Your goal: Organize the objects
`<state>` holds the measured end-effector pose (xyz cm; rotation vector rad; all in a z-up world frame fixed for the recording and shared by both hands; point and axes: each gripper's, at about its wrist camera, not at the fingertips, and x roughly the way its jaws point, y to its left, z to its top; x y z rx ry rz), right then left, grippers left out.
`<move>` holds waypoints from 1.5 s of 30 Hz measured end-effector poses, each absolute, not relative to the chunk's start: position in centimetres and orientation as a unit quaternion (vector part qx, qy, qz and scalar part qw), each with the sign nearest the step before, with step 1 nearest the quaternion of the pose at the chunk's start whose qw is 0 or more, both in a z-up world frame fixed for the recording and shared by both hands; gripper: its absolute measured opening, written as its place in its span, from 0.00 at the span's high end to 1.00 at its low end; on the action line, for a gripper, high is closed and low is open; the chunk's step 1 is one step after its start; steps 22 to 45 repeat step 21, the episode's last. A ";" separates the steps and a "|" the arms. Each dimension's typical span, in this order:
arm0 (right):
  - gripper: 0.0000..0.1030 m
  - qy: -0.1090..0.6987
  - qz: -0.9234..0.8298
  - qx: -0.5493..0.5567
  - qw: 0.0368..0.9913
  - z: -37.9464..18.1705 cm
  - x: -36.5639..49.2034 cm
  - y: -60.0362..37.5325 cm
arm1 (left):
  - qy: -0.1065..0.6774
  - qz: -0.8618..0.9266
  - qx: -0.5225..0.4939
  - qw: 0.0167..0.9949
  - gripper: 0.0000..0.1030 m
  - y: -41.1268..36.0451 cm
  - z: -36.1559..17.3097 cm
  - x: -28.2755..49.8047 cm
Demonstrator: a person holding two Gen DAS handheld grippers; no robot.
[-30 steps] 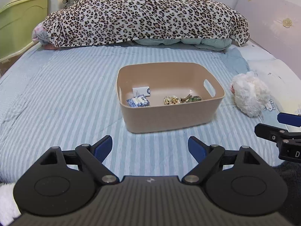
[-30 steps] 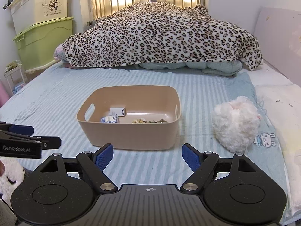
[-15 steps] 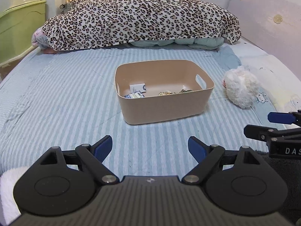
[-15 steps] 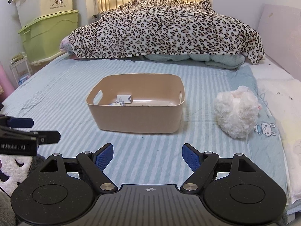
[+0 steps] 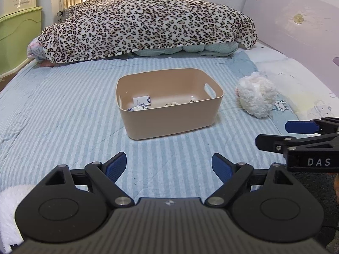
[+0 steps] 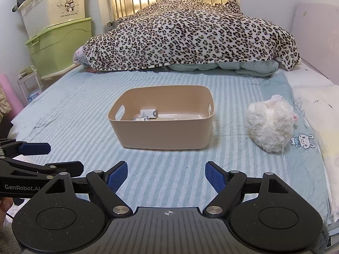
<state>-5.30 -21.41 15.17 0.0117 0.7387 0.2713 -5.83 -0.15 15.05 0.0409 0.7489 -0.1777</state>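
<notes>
A tan plastic bin (image 5: 173, 118) (image 6: 165, 135) stands on the striped blue bedsheet, with a small white box (image 5: 141, 100) (image 6: 149, 113) and a few small packets inside. A white fluffy plush toy (image 5: 256, 94) (image 6: 271, 124) lies on the sheet to the right of the bin. My left gripper (image 5: 168, 166) is open and empty, well short of the bin. My right gripper (image 6: 166, 174) is open and empty too, also short of the bin. Each gripper shows at the edge of the other's view.
A leopard-print blanket (image 6: 190, 36) is heaped across the far end of the bed. Stacked green and cream storage boxes (image 6: 59, 42) stand at the left. A pink headboard (image 5: 296, 31) and a white pillow (image 5: 296, 78) run along the right side.
Both grippers have drawn back from the bin and lowered, so the bin looks smaller and farther. Both stay open and empty.
</notes>
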 end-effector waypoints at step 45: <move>0.21 0.370 0.141 0.013 0.918 15.2 -5.9 -20.9 | 0.355 -0.097 0.019 0.930 0.15 -0.4 15.8 -6.6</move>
